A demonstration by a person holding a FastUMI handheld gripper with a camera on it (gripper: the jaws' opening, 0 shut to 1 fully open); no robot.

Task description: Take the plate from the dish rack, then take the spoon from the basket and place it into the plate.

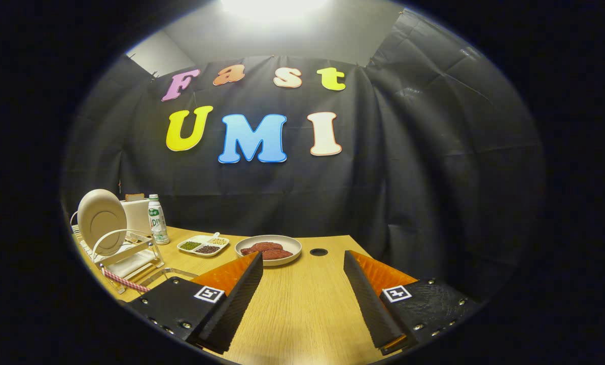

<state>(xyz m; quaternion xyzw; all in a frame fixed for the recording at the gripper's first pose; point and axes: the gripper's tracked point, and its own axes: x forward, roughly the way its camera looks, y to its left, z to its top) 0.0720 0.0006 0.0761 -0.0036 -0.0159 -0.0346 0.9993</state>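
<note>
Plate [101,221] sits upright in the dish rack [130,256] at the bench's far left corner. Tool [302,299] is wide open, holding nothing; I'd swing left and pinch the rim squarely.

You are looking at a wooden table [302,304], a dish of red meat [268,249] sitting mid-table, a divided tray of beans [204,245] lying beside it, a bottle [157,219] standing by a toaster [136,215].
</note>
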